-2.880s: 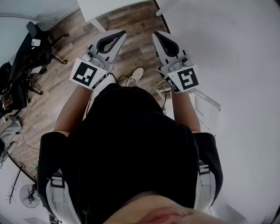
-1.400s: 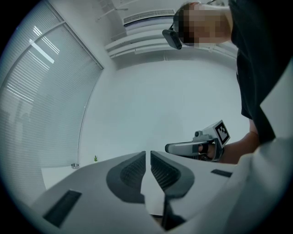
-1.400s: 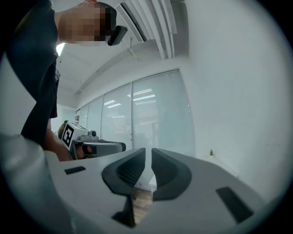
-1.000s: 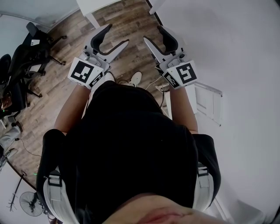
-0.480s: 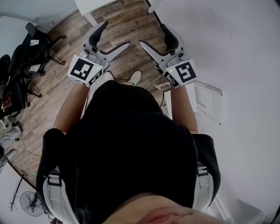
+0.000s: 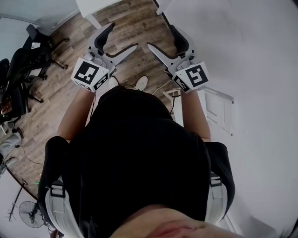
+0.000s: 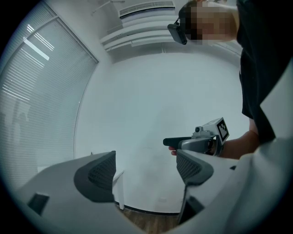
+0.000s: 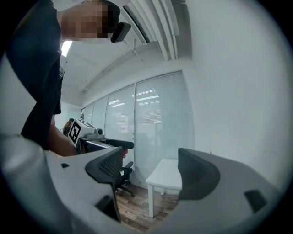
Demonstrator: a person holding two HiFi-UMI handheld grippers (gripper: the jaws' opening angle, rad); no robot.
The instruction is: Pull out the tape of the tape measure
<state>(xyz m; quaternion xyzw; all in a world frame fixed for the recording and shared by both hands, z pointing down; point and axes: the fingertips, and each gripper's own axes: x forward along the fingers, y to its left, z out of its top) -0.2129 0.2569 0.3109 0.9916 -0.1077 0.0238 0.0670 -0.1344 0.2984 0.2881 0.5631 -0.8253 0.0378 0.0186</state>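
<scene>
No tape measure shows in any view. In the head view I hold both grippers out in front of my body, above the wooden floor. My left gripper (image 6: 123,36) is open wide with nothing between its fingers. My right gripper (image 6: 160,36) is open just as wide and also empty. The two point toward each other, tips a short way apart. In the left gripper view its own jaws (image 7: 145,169) frame a bare white wall, and the right gripper (image 7: 197,141) shows beyond. The right gripper view shows its spread jaws (image 8: 151,171) and the left gripper (image 8: 98,137) at the left.
A white table (image 8: 167,176) stands by the blinds, its corner at the head view's top (image 6: 93,7). Black office chairs (image 6: 28,60) crowd the left. A white wall and a panelled white door (image 6: 216,109) lie on the right. My shoe (image 6: 141,82) is on the wooden floor.
Both grippers have opened from closed to spread wide over the last seconds. They have also shifted slightly forward and up in the head view.
</scene>
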